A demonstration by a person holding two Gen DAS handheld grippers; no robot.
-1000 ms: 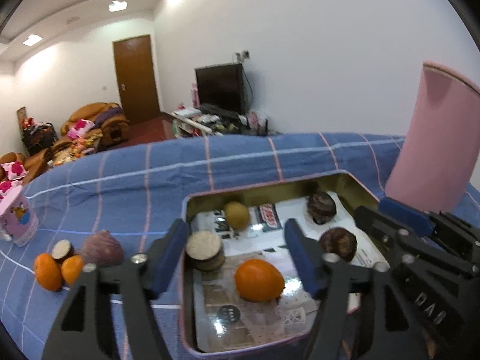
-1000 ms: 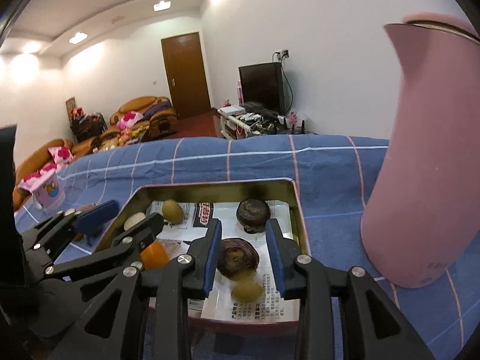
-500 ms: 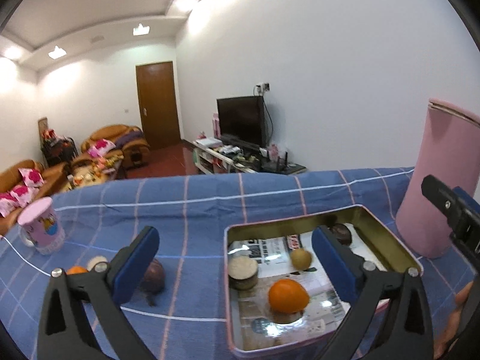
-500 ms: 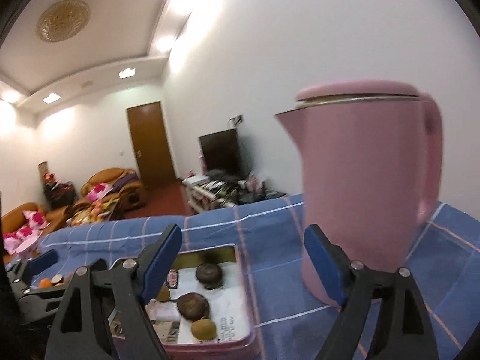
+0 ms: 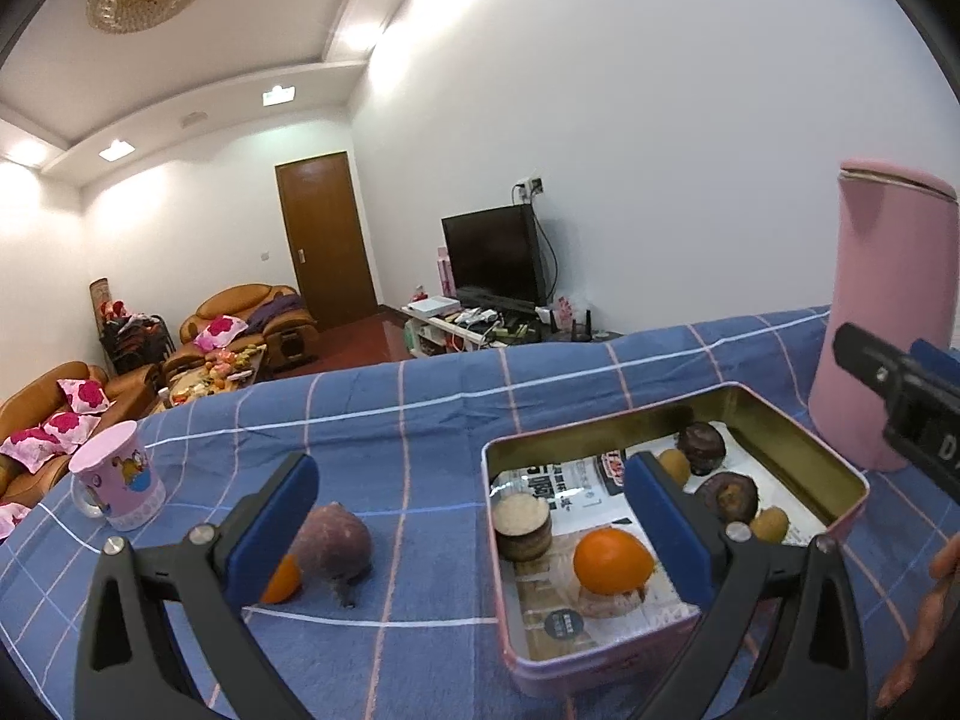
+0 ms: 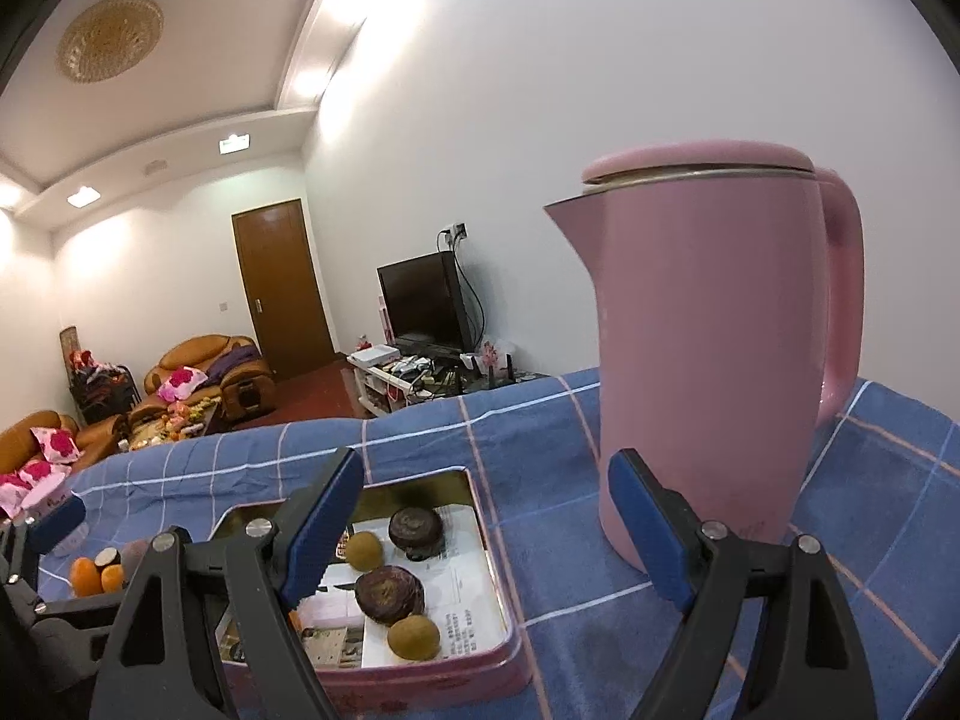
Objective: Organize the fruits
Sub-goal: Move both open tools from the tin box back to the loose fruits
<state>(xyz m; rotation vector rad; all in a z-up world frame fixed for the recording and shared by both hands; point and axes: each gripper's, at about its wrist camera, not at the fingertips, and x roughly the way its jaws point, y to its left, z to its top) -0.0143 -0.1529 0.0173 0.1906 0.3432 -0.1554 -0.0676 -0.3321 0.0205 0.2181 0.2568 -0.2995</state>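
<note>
A pink tin (image 5: 798, 441) on the blue checked cloth holds an orange (image 5: 612, 561), a cut round slice (image 5: 522, 525), two dark purple fruits (image 5: 729, 495) and two brown fruits (image 5: 770, 525). A purple fruit (image 5: 333, 543) and an orange piece (image 5: 282, 579) lie on the cloth left of the tin. My left gripper (image 5: 471, 486) hangs open in front of the tin's left side, gripping nothing. In the right wrist view, my right gripper (image 6: 483, 486) is open above the tin's (image 6: 493, 546) right rim, with the dark fruits (image 6: 389, 594) below and untouched.
A tall pink kettle (image 6: 714, 360) stands close to the right of the tin. A pink cup (image 5: 117, 486) sits at the far left of the cloth. A person's hand (image 5: 936, 594) shows at the right edge. The cloth falls away at the far edge.
Both grippers have spread their jaws wide and drawn back from the tin, tilting upward. The orange and the dark fruit stay lying in the tin.
</note>
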